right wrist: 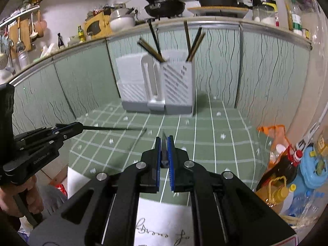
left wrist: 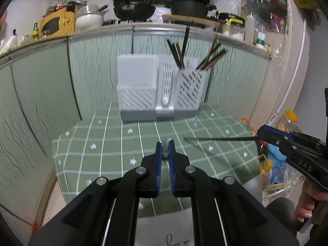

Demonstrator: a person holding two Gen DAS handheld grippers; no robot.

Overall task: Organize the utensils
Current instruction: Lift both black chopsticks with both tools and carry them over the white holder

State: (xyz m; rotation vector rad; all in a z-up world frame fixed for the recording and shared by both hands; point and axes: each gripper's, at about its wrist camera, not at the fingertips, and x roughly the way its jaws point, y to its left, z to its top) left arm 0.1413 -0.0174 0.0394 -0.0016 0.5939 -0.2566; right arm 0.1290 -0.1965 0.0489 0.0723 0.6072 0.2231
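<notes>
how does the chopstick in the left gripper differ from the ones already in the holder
The held chopstick lies nearly level over the green mat, gripped at one end by the left gripper; the holder's chopsticks stand steeply, leaning in the white holder. Both are dark and slender.

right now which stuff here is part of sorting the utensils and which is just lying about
Part of the job:
- left gripper, shut on a chopstick
- right gripper, shut on a black chopstick
- white utensil holder
- chopsticks already standing in it

Just lying about:
- pans on the counter
- yellow box
- oil bottles
- orange bag
</notes>
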